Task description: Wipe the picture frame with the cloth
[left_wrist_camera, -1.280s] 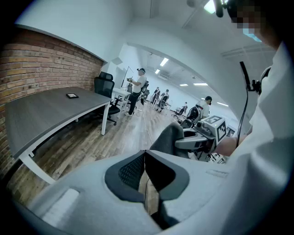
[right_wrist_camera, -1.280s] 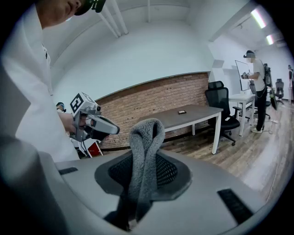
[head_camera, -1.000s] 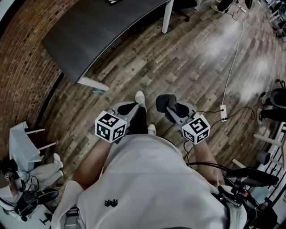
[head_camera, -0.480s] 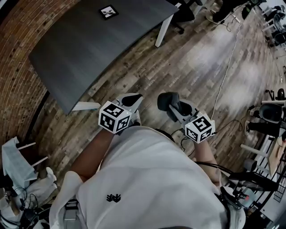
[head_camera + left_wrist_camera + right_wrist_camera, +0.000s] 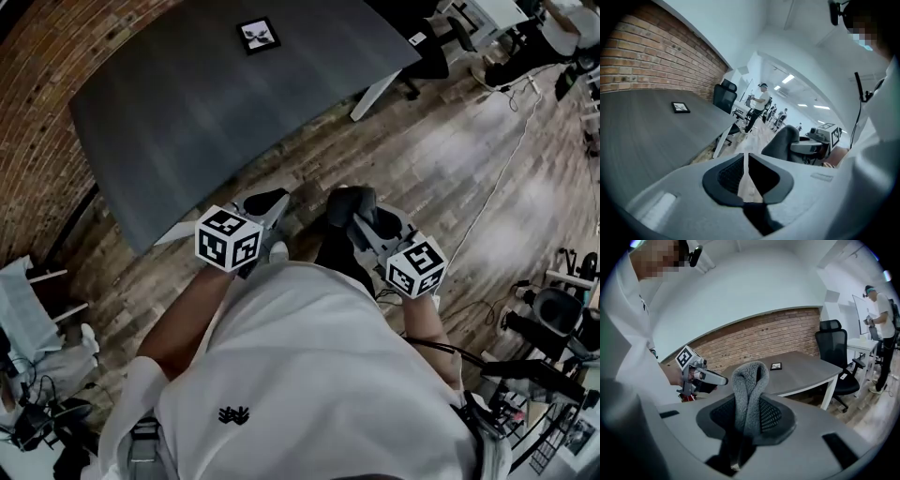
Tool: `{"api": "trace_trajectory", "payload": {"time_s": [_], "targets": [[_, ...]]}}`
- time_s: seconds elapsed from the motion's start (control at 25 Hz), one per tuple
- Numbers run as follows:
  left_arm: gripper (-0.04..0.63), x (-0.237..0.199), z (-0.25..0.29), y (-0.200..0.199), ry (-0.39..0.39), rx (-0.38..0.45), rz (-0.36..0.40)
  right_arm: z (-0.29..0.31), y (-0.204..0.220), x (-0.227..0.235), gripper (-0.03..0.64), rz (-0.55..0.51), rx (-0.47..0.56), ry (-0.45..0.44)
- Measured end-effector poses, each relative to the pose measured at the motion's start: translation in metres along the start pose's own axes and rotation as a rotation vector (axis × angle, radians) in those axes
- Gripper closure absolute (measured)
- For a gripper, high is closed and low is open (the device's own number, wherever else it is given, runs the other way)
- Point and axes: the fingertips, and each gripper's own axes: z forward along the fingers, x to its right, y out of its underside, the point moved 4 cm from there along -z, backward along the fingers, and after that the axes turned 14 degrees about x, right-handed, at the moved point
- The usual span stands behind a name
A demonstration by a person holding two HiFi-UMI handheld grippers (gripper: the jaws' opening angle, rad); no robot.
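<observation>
At the far left runs a brick wall (image 5: pixel 42 103), and the dark grey table (image 5: pixel 178 131) stands against it; the picture frame (image 5: pixel 258 35) lies flat on the tabletop towards its far side, well apart from both grippers, so nothing can be wiped from here. The left gripper (image 5: pixel 270 204) is held low in front of the person's body, pointing over the table's near edge; its jaws are drawn together with only a thin slit between the pads and nothing in them, most likely because this hand has no job until it is needed to steady the frame. Just to its right the right gripper (image 5: pixel 356 214) is held at about the same height and is clamped on the grey cloth (image 5: pixel 749 390); the fleecy fold stands up out of the jaws in a loop, which leaves a soft pad sticking out ahead of the fingertips to meet the glass. Both tools point towards the frame, which suggests the step in hand is the approach to the table; wiping has not begun. Further right an office chair (image 5: pixel 433 49) sits at the table's corner on the wooden floor (image 5: pixel 469 187).
</observation>
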Motion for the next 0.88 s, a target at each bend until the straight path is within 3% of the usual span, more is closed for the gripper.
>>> {"api": "trace_trajectory", "payload": {"time_s": [0.12, 0.24, 0.48, 0.64, 0.88], "targets": [[0.572, -0.03, 0.032, -0.022, -0.102, 0.036, -0.035, 0.035, -0.017, 0.055, 0.508, -0.01, -0.01, -0.079], [0.523, -0.056, 0.065, -0.048, -0.216, 0.061, -0.074, 0.069, -0.044, 0.109, 0.509, -0.023, -0.018, -0.173], [0.522, -0.095, 0.12, -0.097, -0.4, 0.115, -0.102, 0.117, -0.084, 0.194, 0.508, -0.071, -0.053, -0.337], [0.522, -0.126, 0.143, -0.111, -0.476, 0.13, -0.115, 0.147, -0.086, 0.225, 0.508, -0.045, -0.068, -0.37], [0.52, -0.193, 0.151, -0.133, -0.525, 0.183, -0.17, 0.195, -0.098, 0.234, 0.509, -0.043, -0.073, -0.373]]}}
